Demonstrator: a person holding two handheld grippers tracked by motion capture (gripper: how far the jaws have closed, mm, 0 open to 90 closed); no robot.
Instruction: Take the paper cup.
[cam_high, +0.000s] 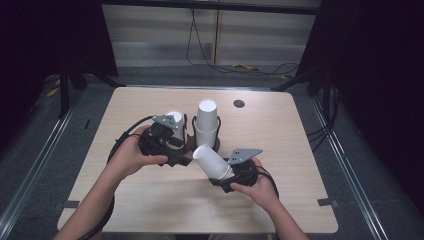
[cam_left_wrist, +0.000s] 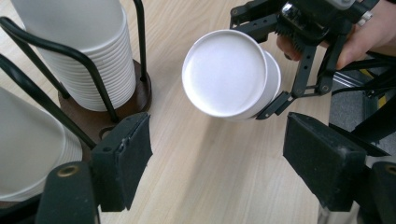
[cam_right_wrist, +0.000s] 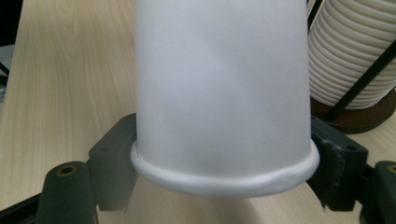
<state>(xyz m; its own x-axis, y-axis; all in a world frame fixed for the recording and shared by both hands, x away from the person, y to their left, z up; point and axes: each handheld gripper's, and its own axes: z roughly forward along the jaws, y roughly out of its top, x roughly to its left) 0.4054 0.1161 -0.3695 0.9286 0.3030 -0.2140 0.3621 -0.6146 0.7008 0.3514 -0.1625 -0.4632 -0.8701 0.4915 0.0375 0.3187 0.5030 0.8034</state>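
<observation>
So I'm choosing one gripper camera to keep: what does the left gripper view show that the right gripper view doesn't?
The left gripper view shows the held white cup bottom-on, the right gripper clamping it, the hand behind, and its own left gripper open with nothing between the jaws. The right gripper view shows the cup's side wall and slightly dented rim. Both share the cup, the cup stack in its wire holder, and the wooden table.

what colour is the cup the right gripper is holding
Plain white, no print. The cup shows best in the right gripper view.

Cup rack (cam_high: 206, 131) between both tongs
</observation>
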